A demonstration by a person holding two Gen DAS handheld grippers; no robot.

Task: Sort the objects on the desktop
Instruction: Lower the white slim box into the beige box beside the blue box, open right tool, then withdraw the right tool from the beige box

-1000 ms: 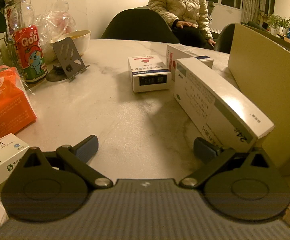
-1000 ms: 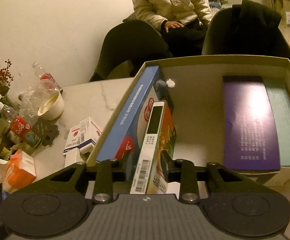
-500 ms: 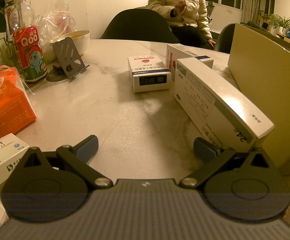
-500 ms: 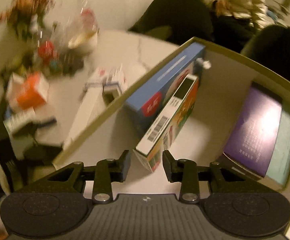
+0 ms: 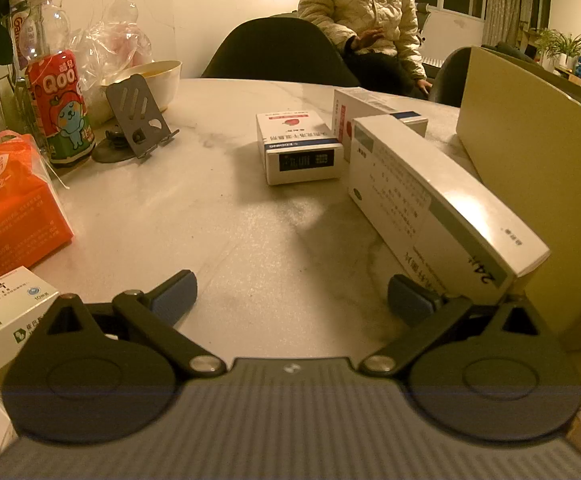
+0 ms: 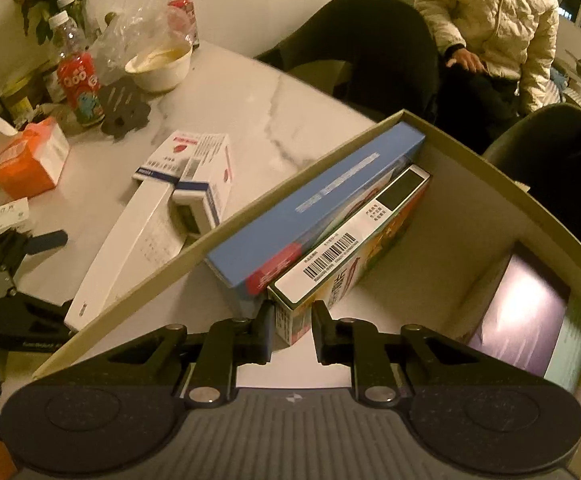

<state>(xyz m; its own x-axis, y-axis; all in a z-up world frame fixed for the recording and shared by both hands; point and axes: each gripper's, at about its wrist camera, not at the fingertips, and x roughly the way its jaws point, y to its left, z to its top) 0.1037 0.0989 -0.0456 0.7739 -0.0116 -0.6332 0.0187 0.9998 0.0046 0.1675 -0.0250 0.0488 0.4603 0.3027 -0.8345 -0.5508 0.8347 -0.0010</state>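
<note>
In the right wrist view my right gripper (image 6: pixel 291 332) hangs over the olive cardboard tray (image 6: pixel 470 152). Its jaws are closing on the near end of a colourful box with a white barcode side (image 6: pixel 350 248), which fills the narrow gap between the pads. That box leans against a blue box (image 6: pixel 322 208) standing along the tray's left wall. My left gripper (image 5: pixel 292 292) rests low over the marble table (image 5: pixel 210 208), wide open with nothing between its fingers. A long white medicine box (image 5: pixel 430 200) lies just beyond its right finger, beside the tray's outer wall (image 5: pixel 530 184).
Two small white boxes (image 5: pixel 298 148) sit mid-table. An orange tissue pack (image 5: pixel 6 208), a Qoo bottle (image 5: pixel 60 108), a phone stand (image 5: pixel 138 116) and a bowl (image 5: pixel 158 76) crowd the left. A purple book (image 6: pixel 522 312) lies in the tray. A person (image 5: pixel 362 12) sits across.
The right gripper has rolled and shifted over the tray, and its fingers have drawn closer together around the colourful box's end. The left gripper has stayed put. The seated person's hand moved.
</note>
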